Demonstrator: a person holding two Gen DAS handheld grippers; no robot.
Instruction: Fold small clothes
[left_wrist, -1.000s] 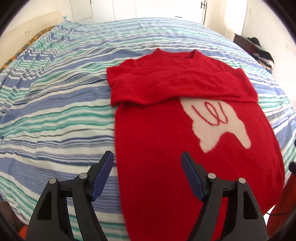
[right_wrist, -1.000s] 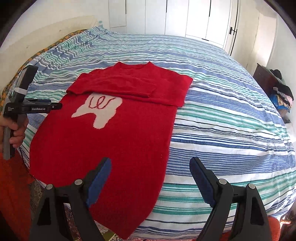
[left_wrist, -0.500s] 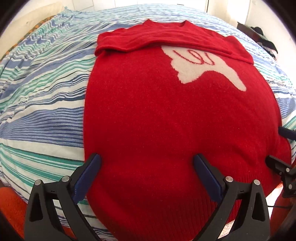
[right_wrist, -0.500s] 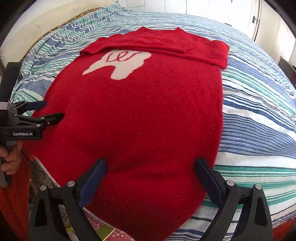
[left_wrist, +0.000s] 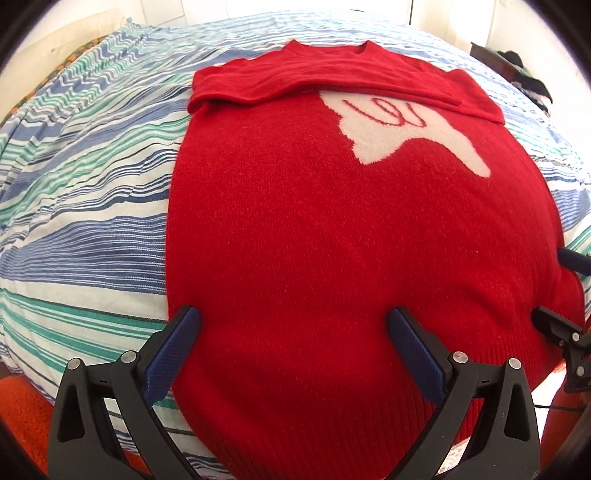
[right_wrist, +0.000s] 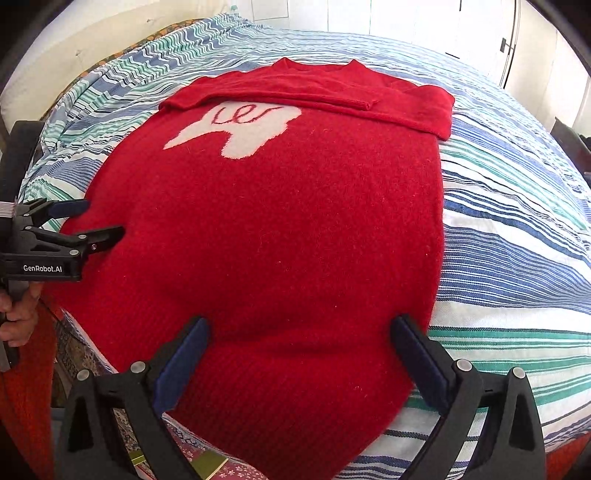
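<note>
On striped bed (left_wrist: 92, 229), sweater (left_wrist: 332, 240) lies lengthwise, collar away.

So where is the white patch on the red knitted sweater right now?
The white patch sits on the upper chest of the red knitted sweater, just below the folded-in sleeves, towards the right in the left wrist view and the left in the right wrist view.

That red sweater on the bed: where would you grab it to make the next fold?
Probably at the ribbed bottom hem of the red sweater, one near corner per gripper, coming from the near edge of the bed. The sleeves are already folded across the chest, and the hem lies flat under the open left gripper and right gripper.
</note>
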